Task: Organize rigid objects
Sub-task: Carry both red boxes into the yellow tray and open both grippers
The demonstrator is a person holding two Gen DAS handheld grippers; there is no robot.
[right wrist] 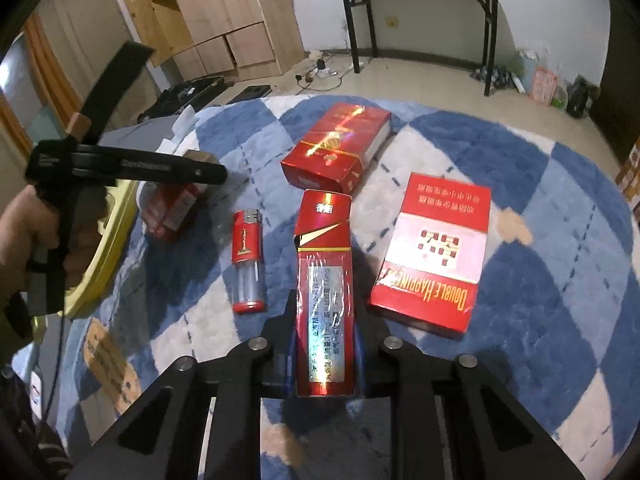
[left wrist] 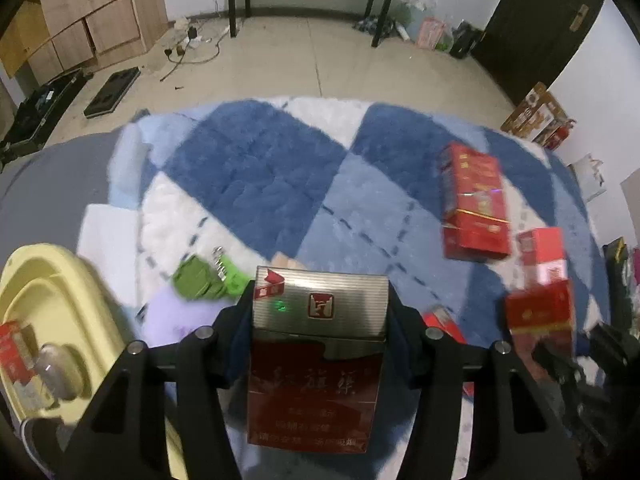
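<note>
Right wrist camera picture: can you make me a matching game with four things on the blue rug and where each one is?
Things
1. lighter
2. Double Happiness pack
3. narrow red pack
4. yellow tray

Places
A. between the right gripper's fingers
B. at the rug's left edge, behind the left gripper
C. lying flat, right of the gripper
D. lying flat, left of the gripper

Pairs: 1-D, 2-C, 3-A, 4-B
</note>
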